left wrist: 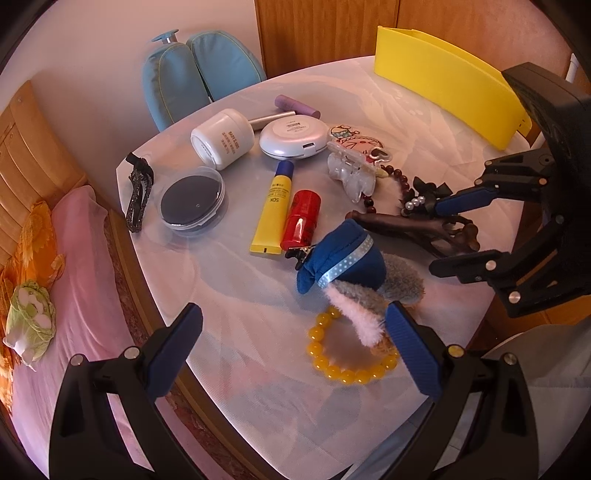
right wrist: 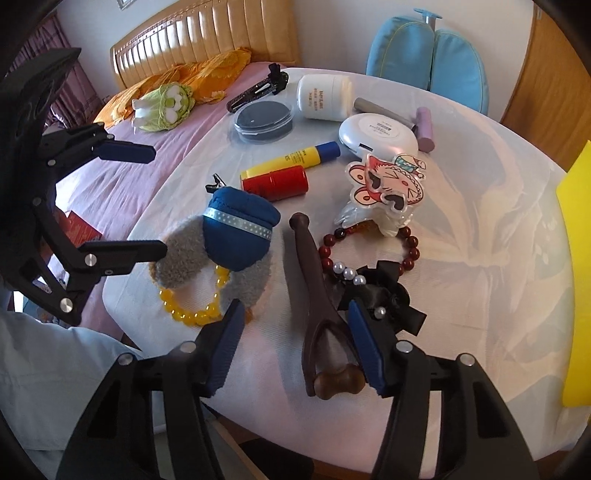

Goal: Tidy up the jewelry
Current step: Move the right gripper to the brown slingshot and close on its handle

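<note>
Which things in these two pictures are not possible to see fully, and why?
- Yellow bead bracelet: partly under the plush hair clip, both views.
- Dark red bead bracelet: partly behind the clear claw clip, right wrist view.
- Yellow box: cut by the right edge, right wrist view.

Home bedroom, bed (right wrist: 147, 155) with wooden headboard (right wrist: 207, 33), cosmetics-strewn table (right wrist: 480, 258)

A: Surface? Round table (left wrist: 258, 314) w/ white cloth.
B: On it: yellow bead bracelet (left wrist: 347, 369), red bead bracelet (right wrist: 369, 243), brown wooden slingshot (right wrist: 314, 295), yellow tube (left wrist: 273, 210), red canister (left wrist: 301, 218), white jar (left wrist: 221, 138).
</note>
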Tool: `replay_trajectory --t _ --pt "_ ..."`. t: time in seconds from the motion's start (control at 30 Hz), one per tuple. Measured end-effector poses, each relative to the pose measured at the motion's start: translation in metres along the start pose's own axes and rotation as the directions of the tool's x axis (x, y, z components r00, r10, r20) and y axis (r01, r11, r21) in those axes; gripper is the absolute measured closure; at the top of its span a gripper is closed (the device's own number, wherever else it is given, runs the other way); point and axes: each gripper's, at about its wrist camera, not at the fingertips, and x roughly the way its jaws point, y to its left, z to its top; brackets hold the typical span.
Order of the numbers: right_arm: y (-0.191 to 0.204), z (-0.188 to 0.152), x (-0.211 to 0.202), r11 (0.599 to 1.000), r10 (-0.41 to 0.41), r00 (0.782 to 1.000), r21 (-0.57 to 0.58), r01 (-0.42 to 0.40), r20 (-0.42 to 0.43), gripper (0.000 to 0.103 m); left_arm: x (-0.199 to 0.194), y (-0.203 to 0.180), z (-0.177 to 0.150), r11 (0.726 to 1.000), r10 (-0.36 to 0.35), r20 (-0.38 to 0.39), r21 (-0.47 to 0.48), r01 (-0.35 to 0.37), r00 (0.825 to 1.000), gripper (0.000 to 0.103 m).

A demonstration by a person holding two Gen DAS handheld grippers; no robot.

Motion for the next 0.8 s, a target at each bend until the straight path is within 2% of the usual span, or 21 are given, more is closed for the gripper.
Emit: replay_trajectory --t 0.13,0.23,0.3,0.5,0.63,0.8 --pt "-0.001 -0.003 0.007 0.999 0.007 0.999 -0.032 -0.009 -0.038 0.06 0.002 -0.003 0.001 1.0 -0.014 0.005 0.016 0.014 1.0 0.007" --pt "0.001 -0.009 0.02 0.998 -0.031 0.996 -0.065 0.026 -0.089 0.062 0.003 -0.007 0.005 0.999 -0.024 0.008 0.025 0.024 1.0 0.007" --pt "0.003 -0.012 0.022 0.996 -0.042 0.997 -0.081 0.036 -0.069 0.066 0.005 -0.009 0.007 0.999 -0.03 0.007 0.028 0.03 1.0 0.007" --pt "0.008 -0.015 0.018 0.996 -0.042 0.997 -0.075 0.037 -0.063 0.067 0.007 -0.012 0.004 0.999 -0.043 -0.003 0.029 0.043 0.999 0.007" --pt "0.012 -0.01 0.009 0.999 -0.011 0.999 -0.034 0.01 -0.036 0.067 0.005 -0.01 0.003 0.999 -0.046 0.003 0.021 0.046 0.999 0.007" --pt "0.013 -0.005 -0.011 1.0 -0.01 1.0 -0.007 0.011 0.018 0.067 -0.002 -0.008 -0.001 0.999 -0.046 0.019 0.02 0.045 0.999 0.007"
